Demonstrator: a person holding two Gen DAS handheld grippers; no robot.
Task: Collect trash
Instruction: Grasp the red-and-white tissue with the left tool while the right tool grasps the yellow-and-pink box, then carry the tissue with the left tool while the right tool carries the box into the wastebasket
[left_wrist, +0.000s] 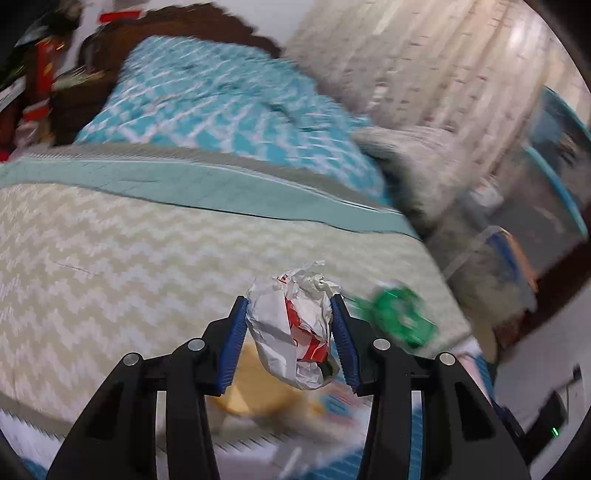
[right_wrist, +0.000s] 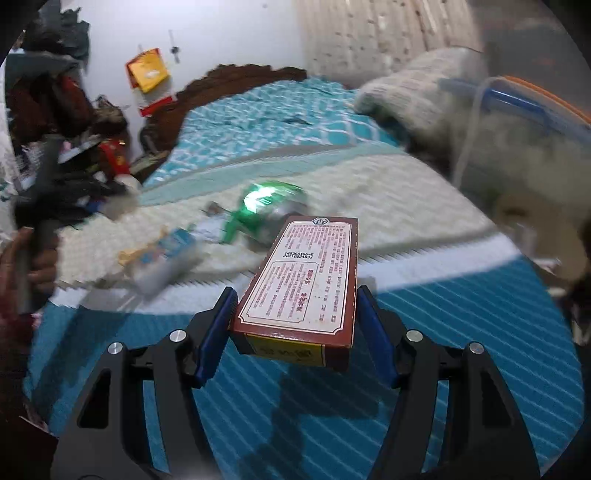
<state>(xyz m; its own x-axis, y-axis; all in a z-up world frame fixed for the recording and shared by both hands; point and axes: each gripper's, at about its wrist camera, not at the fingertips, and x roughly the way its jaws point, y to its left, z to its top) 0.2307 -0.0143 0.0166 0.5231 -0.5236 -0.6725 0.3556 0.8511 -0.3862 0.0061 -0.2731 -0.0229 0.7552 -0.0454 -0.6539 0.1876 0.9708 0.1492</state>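
Note:
My left gripper (left_wrist: 290, 304) is shut on a crumpled white and red paper wrapper (left_wrist: 295, 332) and holds it above the bed. A green wrapper (left_wrist: 400, 317) lies on the blanket just to its right. My right gripper (right_wrist: 295, 295) is shut on a maroon cardboard box (right_wrist: 310, 280) with a printed label and holds it above the bed's edge. Beyond the box, the green wrapper (right_wrist: 266, 206) and a blue and yellow packet (right_wrist: 162, 254) lie on the blanket, both blurred.
The bed has a cream zigzag blanket (left_wrist: 110, 266) and a teal patterned cover (left_wrist: 221, 107). A pillow (right_wrist: 417, 92) and a clear bag (right_wrist: 535, 147) sit at the right. A cluttered pile (right_wrist: 74, 147) stands left of the bed. A dark wooden headboard (right_wrist: 229, 85) is behind.

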